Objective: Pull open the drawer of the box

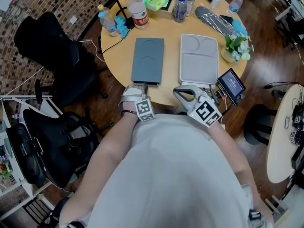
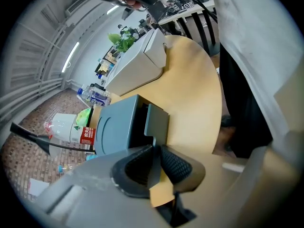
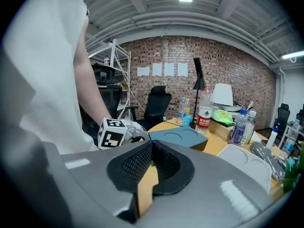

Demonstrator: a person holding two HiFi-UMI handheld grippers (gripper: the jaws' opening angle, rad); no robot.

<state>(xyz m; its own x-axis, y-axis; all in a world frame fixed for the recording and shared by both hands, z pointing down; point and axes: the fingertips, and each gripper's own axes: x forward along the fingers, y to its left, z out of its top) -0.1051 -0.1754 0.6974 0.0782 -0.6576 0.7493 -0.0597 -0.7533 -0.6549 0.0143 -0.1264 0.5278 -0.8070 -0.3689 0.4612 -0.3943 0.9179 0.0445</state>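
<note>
A slate-blue flat box lies on the round wooden table, its short end toward me. In the left gripper view the box shows its drawer front standing a little way out from the body, with a dark gap behind it. My left gripper is at that end, and its pads press on the thin pull tab of the drawer. My right gripper hovers at the table's near edge right of the box, its jaws shut with nothing between them.
A light grey box lies right of the blue one. Water bottles, a green packet and a potted plant crowd the far side. A small screen device sits at the right edge. Black office chairs stand left.
</note>
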